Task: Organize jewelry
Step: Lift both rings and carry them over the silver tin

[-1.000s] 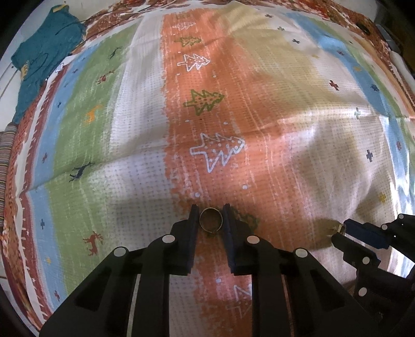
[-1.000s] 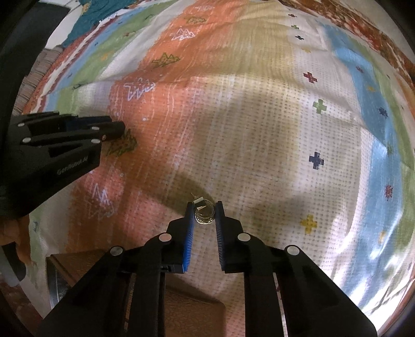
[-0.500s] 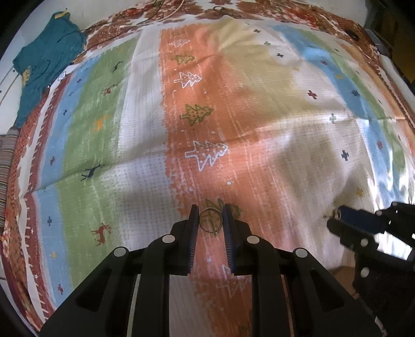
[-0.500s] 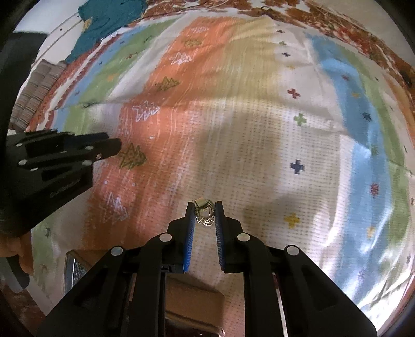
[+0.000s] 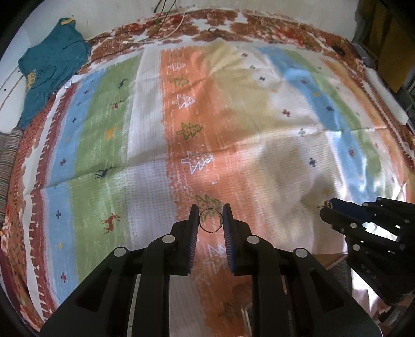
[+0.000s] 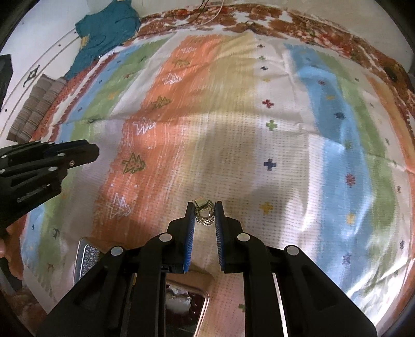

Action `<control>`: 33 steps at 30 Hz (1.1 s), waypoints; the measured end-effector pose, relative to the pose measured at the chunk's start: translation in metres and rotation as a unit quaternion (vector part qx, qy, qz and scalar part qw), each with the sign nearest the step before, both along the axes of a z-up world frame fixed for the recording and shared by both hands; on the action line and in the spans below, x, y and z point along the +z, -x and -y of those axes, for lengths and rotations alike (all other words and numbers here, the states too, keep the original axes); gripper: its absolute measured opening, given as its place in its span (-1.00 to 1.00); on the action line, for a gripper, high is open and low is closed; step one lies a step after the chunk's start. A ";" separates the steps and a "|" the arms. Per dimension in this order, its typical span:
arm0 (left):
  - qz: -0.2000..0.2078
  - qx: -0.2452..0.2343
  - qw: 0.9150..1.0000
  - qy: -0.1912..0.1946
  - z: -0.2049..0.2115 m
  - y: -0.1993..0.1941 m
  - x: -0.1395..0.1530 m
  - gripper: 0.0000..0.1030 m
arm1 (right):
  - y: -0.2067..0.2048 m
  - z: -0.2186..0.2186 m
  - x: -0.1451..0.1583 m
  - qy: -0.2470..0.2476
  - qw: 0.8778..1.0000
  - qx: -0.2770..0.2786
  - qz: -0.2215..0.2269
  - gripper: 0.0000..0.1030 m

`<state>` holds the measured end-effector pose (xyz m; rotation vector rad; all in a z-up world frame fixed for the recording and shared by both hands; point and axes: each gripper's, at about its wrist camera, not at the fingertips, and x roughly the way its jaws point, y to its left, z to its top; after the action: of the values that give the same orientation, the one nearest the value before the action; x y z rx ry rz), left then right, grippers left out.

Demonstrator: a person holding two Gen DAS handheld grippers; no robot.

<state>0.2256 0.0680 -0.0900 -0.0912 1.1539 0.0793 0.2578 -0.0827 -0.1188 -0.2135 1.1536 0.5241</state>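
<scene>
Now both grippers have lifted clear of the patterned bedspread (image 5: 145, 145) — the left gripper (image 5: 210, 217) pinching a thin ring (image 5: 210, 220) at its fingertips, the right gripper (image 6: 204, 215) clamping a chunky gold ring (image 6: 204, 212) — so both pickups succeeded; the box (image 6: 186, 300) beneath waits.

A striped patterned blanket (image 5: 145, 160) covers the bed beside a pale wall (image 5: 46, 18).

A thin open wire ring (image 5: 210, 219) sits between the left jaws, a chunky gold ring (image 6: 204, 213) between the right jaws, both above the striped patterned blanket (image 5: 145, 145); a metal-rimmed tray (image 6: 201, 308) lies below the right jaws.
</scene>
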 end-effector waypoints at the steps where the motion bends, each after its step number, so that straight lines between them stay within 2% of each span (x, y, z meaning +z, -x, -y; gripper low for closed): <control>1: 0.005 -0.001 1.000 0.004 0.001 0.003 0.004 -0.65 | 0.002 0.001 0.004 0.000 1.000 0.000 0.006 -0.68; 9: 0.030 -0.017 0.999 0.016 0.014 0.024 0.026 -0.65 | 0.017 0.010 0.024 -0.019 0.999 0.002 0.027 -0.68; 20: 0.060 -0.034 0.997 0.036 0.030 0.057 0.051 -0.65 | 0.037 0.014 0.032 -0.025 0.999 0.013 0.034 -0.68; 33: 0.075 -0.043 0.995 0.045 0.039 0.084 0.061 -0.65 | 0.060 0.015 0.041 -0.031 0.998 0.025 0.041 -0.68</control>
<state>0.1415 0.0295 -0.0294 -0.1263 1.0098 -0.0549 0.1981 -0.0979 -0.0781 -0.2086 1.0535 0.5904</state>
